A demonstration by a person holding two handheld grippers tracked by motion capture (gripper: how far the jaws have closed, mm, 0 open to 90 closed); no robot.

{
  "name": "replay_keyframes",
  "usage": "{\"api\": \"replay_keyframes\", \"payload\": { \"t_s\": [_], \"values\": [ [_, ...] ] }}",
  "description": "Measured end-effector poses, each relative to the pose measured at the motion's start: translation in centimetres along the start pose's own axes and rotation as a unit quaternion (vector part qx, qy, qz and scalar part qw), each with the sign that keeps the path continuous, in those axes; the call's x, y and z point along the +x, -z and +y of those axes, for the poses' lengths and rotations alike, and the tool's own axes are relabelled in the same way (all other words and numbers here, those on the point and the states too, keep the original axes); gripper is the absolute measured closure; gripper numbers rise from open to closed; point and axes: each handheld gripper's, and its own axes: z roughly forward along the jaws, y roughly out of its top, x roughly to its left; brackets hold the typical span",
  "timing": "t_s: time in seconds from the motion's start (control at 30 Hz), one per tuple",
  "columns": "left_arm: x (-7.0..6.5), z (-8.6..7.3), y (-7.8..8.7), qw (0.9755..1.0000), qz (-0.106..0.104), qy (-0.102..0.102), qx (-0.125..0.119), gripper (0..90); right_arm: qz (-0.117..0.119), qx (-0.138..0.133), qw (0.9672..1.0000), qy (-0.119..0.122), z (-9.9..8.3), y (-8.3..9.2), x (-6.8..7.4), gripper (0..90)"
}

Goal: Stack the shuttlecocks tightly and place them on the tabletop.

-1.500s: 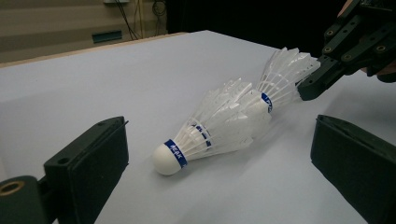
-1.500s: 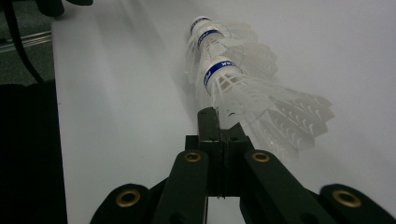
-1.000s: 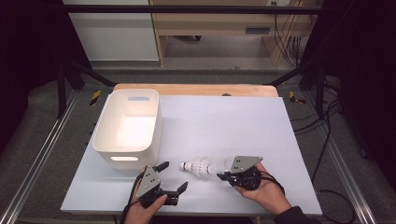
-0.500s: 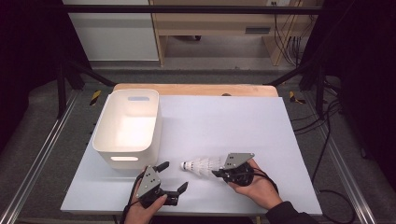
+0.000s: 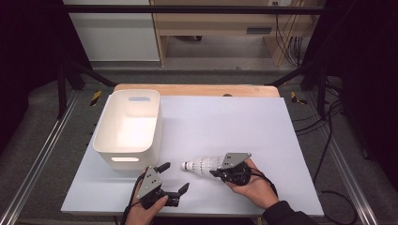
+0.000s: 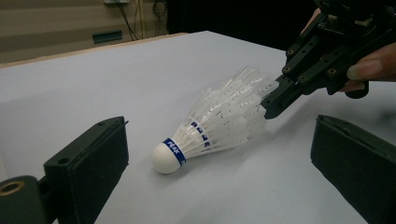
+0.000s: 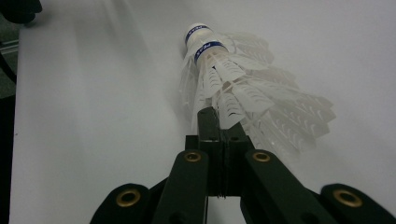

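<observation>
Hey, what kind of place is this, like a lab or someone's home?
Probably a lab recording bench: a white table inside a black metal frame, loose cables on grey floor, hand-held grippers working stacked shuttlecocks.

Light falls from overhead onto the white table [image 5: 244, 122], which reads bright and even, while the surroundings sink into near black. Ahead of the jaws the shuttlecock [image 6: 219, 123] stays sharp and casts a soft shadow. Nearest the lens, both jaws blur into dark shapes. The bin [image 5: 127, 126] glows inside without harsh glare.
</observation>
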Motion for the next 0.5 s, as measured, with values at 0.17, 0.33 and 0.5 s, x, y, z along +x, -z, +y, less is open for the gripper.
{"api": "replay_keyframes", "payload": {
  "t_s": [0.17, 0.33, 0.5],
  "values": [
    [-0.01, 0.00, 0.00, 1.0000, 0.000, 0.000, 0.000, 4.0, 0.001, -0.002, 1.0000, -0.001, 0.05, -0.12, 0.02, 89.6],
    [-0.03, -0.02, -0.04, 1.0000, 0.000, 0.000, 0.001, 4.0, 0.003, -0.004, 1.0000, 0.000, 0.15, -0.19, 0.12, 89.5],
    [-0.04, -0.01, -0.03, 1.0000, -0.001, 0.000, 0.001, 4.0, 0.006, -0.002, 1.0000, 0.002, 0.18, -0.37, 0.18, 89.2]
  ]
}}
